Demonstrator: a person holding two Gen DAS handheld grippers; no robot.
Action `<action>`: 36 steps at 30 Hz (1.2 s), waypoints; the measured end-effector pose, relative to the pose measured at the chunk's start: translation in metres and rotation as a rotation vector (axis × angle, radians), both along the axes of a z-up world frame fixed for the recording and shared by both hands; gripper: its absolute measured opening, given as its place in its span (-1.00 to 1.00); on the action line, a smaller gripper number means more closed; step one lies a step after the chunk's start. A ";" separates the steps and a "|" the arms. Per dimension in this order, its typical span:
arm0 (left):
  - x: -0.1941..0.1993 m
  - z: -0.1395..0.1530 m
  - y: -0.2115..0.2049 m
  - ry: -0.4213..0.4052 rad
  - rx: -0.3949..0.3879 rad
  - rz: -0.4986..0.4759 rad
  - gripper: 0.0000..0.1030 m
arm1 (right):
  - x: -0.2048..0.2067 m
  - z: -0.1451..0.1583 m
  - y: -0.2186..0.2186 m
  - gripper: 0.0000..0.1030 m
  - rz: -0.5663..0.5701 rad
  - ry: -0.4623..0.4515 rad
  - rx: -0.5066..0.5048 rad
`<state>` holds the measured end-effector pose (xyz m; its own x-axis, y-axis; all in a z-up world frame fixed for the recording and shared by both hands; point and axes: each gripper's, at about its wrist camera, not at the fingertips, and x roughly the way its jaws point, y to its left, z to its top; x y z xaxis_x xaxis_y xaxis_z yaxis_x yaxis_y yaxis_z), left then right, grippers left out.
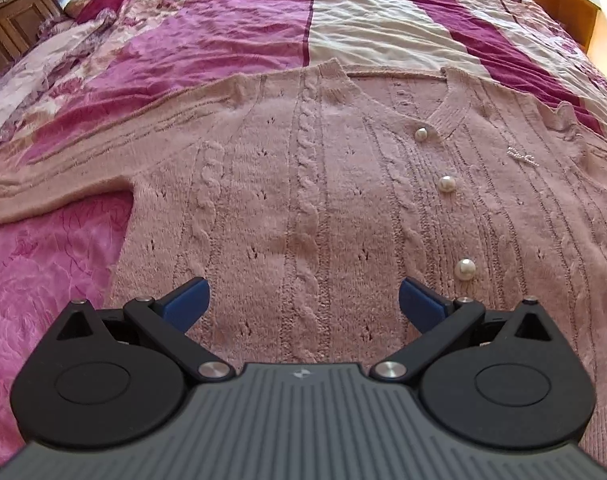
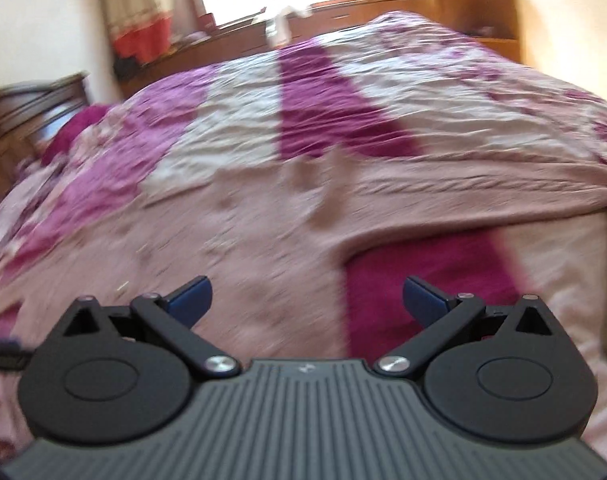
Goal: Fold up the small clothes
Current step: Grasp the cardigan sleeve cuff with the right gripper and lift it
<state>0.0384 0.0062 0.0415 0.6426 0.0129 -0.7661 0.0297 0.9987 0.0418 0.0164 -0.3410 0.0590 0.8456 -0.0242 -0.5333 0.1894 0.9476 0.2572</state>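
Left gripper (image 1: 303, 300): jaws spread wide, blue pads (image 1: 189, 298) well apart, nothing btwn them, angled fwd and down. Right gripper (image 2: 305, 300): same, jaws wide apart, holding nothing; view blurred.

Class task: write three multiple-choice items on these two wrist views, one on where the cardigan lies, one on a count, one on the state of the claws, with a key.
1. Where does the pink cardigan lie?
A. spread flat on the bedspread
B. hanging on a chair
C. in a basket

2. How many pearl buttons show in the left wrist view?
A. one
B. three
C. six

3. What state are the left claw and right claw in?
A. both shut on cloth
B. one open, one shut
C. both open, holding nothing

Key: 1 A, knit lies flat on the quilt; 2 B, three along the placket; 3 C, blue pads stand wide apart.
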 end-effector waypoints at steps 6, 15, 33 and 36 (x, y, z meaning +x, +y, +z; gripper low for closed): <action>0.003 -0.004 0.000 0.020 -0.009 0.011 1.00 | 0.017 -0.025 -0.061 1.00 -0.184 0.039 0.111; 0.008 -0.007 -0.007 0.037 0.020 0.009 1.00 | 0.044 -0.038 -0.111 1.00 -0.298 0.015 0.093; 0.014 -0.010 -0.008 0.048 0.058 0.042 1.00 | 0.074 -0.035 -0.175 0.68 -0.378 -0.088 0.234; 0.013 -0.008 -0.005 0.042 0.068 0.045 1.00 | 0.071 -0.032 -0.187 -0.27 -0.389 -0.104 0.314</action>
<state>0.0510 0.0011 0.0335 0.6077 0.0939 -0.7886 -0.0121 0.9940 0.1090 0.0873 -0.5284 0.0271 0.8547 -0.1995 -0.4792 0.4711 0.6858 0.5548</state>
